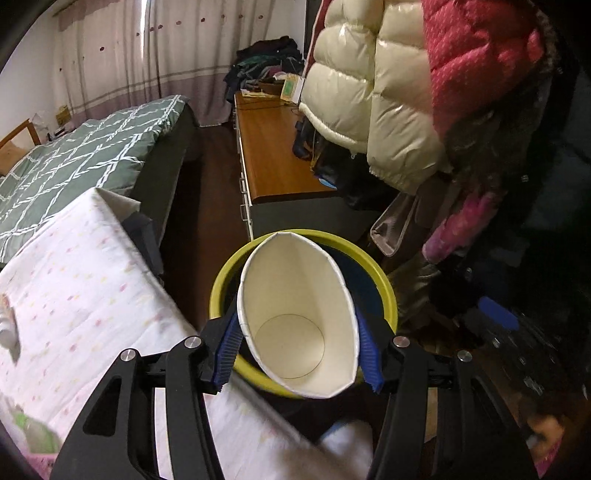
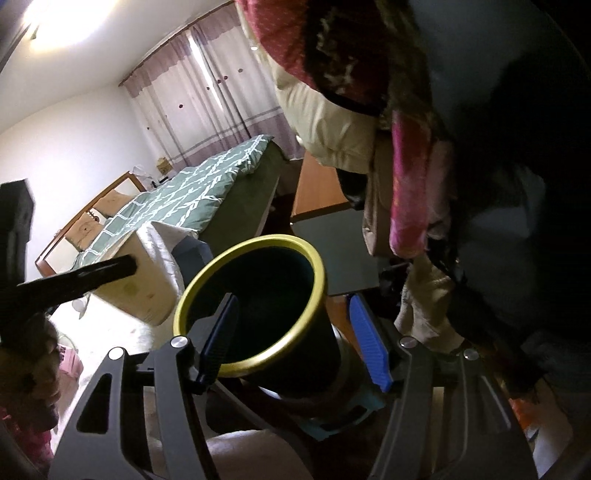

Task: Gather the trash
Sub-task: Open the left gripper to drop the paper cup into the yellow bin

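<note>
No legible text or labels

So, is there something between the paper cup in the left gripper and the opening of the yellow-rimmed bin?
Nothing visible blocks it. The left gripper holds the squeezed paper cup in front of the bin, whose mouth looks open and dark inside. The right gripper straddles the bin's side and does not cover the opening.

Left wrist view is lit evenly by daylight filtered through the curtains, though the white cloth at lower left is smeared by motion blur. Glare is picked up on the cream puffer jacket. Right wrist view is way darker: a blown-out ceiling light, right side lost in shadow. Edges are heavily bent and vignetted in both.
</note>
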Tool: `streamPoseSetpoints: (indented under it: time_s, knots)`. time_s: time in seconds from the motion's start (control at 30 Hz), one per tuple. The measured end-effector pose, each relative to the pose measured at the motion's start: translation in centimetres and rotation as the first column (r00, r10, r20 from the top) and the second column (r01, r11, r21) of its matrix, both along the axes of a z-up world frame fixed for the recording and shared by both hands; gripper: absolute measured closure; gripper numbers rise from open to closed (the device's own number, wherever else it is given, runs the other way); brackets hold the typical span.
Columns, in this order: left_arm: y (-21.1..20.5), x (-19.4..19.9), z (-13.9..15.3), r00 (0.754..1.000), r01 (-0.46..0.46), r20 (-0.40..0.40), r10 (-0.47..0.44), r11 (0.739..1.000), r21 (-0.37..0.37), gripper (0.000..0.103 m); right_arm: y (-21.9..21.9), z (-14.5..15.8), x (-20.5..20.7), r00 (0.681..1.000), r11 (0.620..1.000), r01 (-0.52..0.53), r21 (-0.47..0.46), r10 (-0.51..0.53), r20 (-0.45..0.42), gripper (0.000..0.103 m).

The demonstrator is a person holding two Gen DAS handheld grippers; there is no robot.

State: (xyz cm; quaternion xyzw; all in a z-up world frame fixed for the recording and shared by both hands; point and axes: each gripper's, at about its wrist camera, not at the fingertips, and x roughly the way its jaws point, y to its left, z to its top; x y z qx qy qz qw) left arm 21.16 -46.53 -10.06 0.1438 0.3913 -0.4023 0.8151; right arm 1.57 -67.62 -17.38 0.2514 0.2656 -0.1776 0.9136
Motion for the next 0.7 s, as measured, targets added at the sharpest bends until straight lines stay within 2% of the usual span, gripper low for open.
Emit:
streamPoseSetpoints:
  time_s: [0.07,0.17,0.27,0.37,0.5,0.7]
  knots:
    - [-1.4,0.6,-0.8,1.000,0.003,-0.013,-0.003,1.000,0.008,0.048,-0.4,-0.3,-0.4,1.000,1.000,0.007,0.008,-0.007,-0.004,0.043]
    - [-3.0,1.4,-1.8,1.000,-0.009,-0.025,0.009,1.000,0.022,0.042,-0.8,-0.7,-0.6,1.000,1.000,0.016,0.021,-0.016,-0.010,0.043]
    - [-3.6,1.6,-2.2,0.999,-0.023,-0.024,0.024,0.999,0.025,0.029,-1.0,-0.9,-0.8,1.000,0.999,0.023,0.030,-0.022,-0.014,0.042]
    - [-3.3,1.3,-1.8,0.999,-0.036,-0.018,0.037,0.999,0.009,0.025,-1.1,-0.9,-0.9,1.000,0.999,0.022,0.033,-0.022,-0.014,0.042]
    - [-0.8,-0.2,-0.2,0.998,-0.067,0.022,0.067,0.998,-0.017,0.018,-0.8,-0.7,-0.8,1.000,0.999,0.011,0.033,-0.011,-0.009,0.041]
    - [6.7,-4.2,3.3,0.986,-0.132,0.091,0.140,0.987,-0.088,0.011,1.2,-0.7,0.3,0.999,0.998,-0.045,0.033,0.046,-0.011,0.039]
